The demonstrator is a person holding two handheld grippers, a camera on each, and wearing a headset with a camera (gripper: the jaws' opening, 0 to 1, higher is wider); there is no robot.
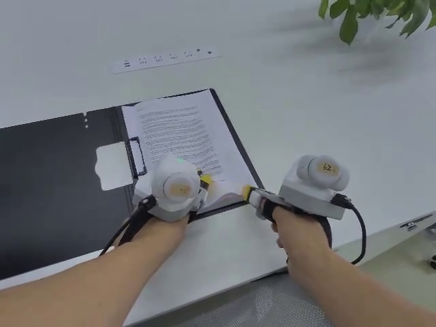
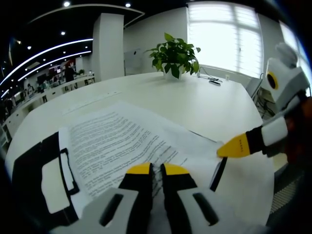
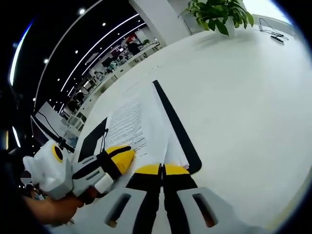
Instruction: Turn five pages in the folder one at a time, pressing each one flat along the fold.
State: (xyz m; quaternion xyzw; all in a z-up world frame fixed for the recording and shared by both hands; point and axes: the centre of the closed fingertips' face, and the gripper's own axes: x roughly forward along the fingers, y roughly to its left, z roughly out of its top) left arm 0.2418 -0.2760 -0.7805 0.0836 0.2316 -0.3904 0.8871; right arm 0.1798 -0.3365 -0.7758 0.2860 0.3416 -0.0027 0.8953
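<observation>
Nearest to me are two bare forearms, each hand wrapped around a white gripper body. The left gripper (image 1: 204, 180) sits over the lower edge of the top printed page (image 1: 177, 129). Its yellow-tipped jaws are pressed together, and I see nothing between them. The right gripper (image 1: 247, 193) points in from the side at the bottom outer corner of the page stack, just beside the left one. Its jaws are clenched too, and I cannot tell whether a sheet edge is caught in them.

The black folder (image 1: 54, 177) lies open on the white workbench (image 1: 306, 102). The pages are stacked on its right half and held by a clip (image 1: 138, 157) near the spine. The left inner cover is bare black except for a white label (image 1: 112, 165), with no turned sheet lying on it.

From that I judge the work is at its very start. No page looks turned or pressed yet, so all five seem to remain. The grippers appear set to lift the first corner.
</observation>
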